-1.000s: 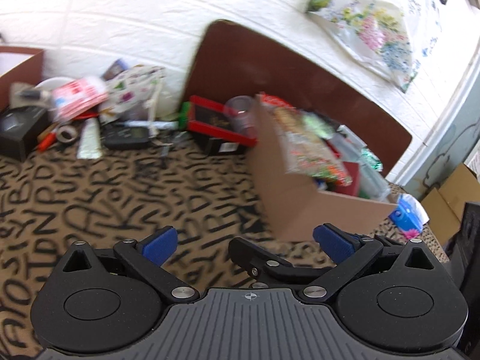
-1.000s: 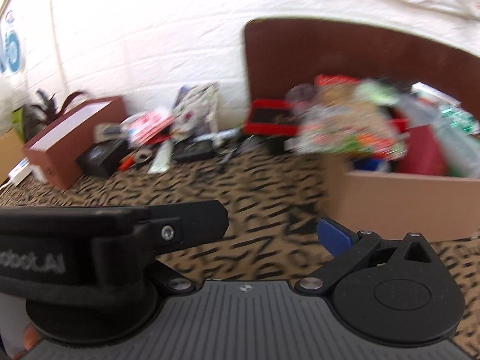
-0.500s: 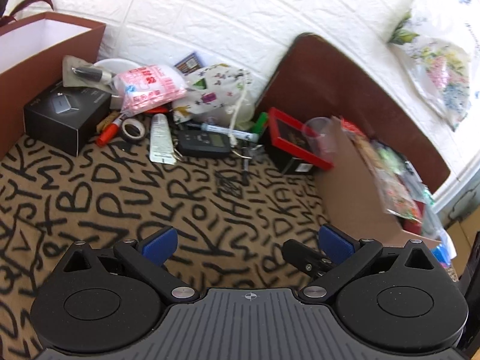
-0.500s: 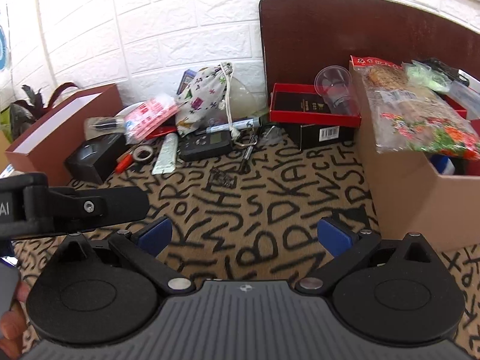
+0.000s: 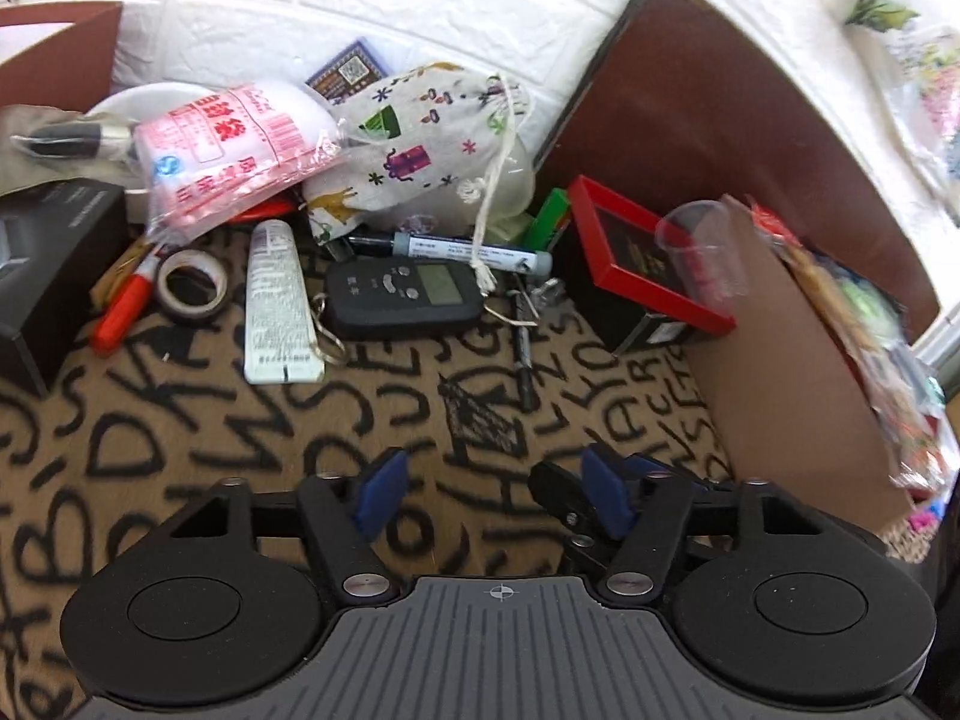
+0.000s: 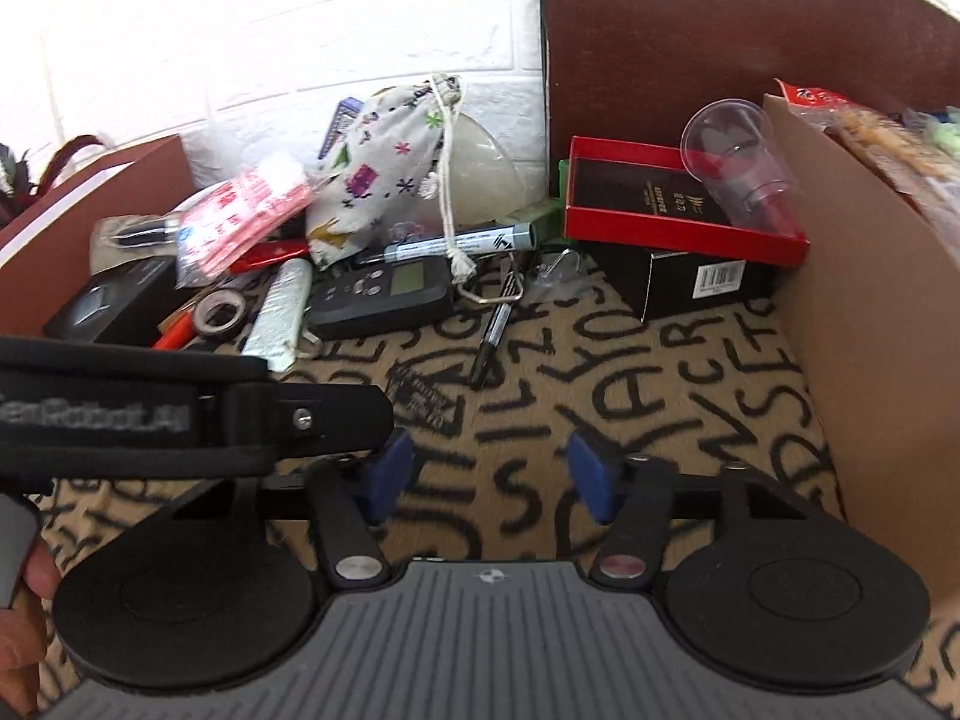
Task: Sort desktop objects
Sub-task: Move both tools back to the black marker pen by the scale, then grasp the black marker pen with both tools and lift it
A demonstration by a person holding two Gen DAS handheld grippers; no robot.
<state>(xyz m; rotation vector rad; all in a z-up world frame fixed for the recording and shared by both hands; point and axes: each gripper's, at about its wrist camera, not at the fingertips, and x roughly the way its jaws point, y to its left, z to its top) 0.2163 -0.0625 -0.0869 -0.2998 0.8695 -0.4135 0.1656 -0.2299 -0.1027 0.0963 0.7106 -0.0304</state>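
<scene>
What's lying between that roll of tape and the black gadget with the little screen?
A white tube lies between the tape roll and the black gadget, clearest in the left wrist view.

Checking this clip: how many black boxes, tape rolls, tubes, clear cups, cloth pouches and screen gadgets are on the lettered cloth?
Black boxes: 2
Tape rolls: 1
Tubes: 1
Clear cups: 1
Cloth pouches: 1
Screen gadgets: 1
Total: 7
</scene>
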